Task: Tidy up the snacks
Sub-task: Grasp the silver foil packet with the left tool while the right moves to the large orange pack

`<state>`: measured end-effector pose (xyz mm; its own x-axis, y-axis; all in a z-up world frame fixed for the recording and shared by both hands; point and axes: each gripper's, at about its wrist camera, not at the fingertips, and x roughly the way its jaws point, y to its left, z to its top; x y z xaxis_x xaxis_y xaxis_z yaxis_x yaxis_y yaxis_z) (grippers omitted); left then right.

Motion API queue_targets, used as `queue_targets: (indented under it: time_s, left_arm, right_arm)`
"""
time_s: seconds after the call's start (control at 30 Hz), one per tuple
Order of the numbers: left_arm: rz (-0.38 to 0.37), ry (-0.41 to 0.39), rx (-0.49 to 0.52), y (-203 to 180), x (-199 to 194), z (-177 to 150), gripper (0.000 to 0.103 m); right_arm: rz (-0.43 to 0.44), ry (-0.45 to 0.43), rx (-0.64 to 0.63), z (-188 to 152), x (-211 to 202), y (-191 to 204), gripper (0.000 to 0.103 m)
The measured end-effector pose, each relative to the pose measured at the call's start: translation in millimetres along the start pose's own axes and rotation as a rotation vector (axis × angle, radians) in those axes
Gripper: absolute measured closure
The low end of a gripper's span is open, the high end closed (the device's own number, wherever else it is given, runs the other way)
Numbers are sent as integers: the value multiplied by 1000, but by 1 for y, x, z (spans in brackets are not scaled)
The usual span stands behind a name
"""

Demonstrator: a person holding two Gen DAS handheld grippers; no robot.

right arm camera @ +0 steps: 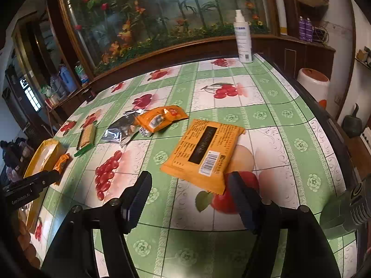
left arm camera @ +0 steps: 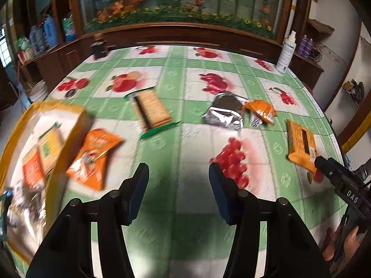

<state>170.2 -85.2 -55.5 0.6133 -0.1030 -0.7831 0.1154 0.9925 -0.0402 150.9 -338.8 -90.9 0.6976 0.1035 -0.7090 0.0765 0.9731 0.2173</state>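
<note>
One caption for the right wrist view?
Open right tool points at an orange pack on the fruit-print table.

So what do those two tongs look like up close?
Both tongs are black. The left tongs and right tongs each have two chunky fingers with dark blue ribbed pads and round bolts. White lettering is printed on the side of each body.

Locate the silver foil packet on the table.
In the right wrist view the silver foil packet lies left of centre on the table, touching the small orange packet on its right, with the cracker pack on its left.
</note>
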Motion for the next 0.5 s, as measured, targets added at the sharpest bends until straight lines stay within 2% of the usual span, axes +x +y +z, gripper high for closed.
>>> queue_targets:
  time_s: [0.1, 0.23, 0.4, 0.5]
  left_arm:
    - [-13, 18, 32, -18, 21, 17, 51]
    - [-27, 39, 60, -36, 44, 32, 51]
    - [-27, 29, 86, -48, 62, 49, 51]
    - [-28, 19, 95, -51, 71, 60, 51]
  right_arm:
    - [-56, 6, 40, 7, 9, -7, 24]
    - [-81, 36, 78, 13, 24, -8, 20]
    - [-116, 81, 83, 15, 42, -5, 19]
    - [-128, 84, 87, 17, 47, -7, 16]
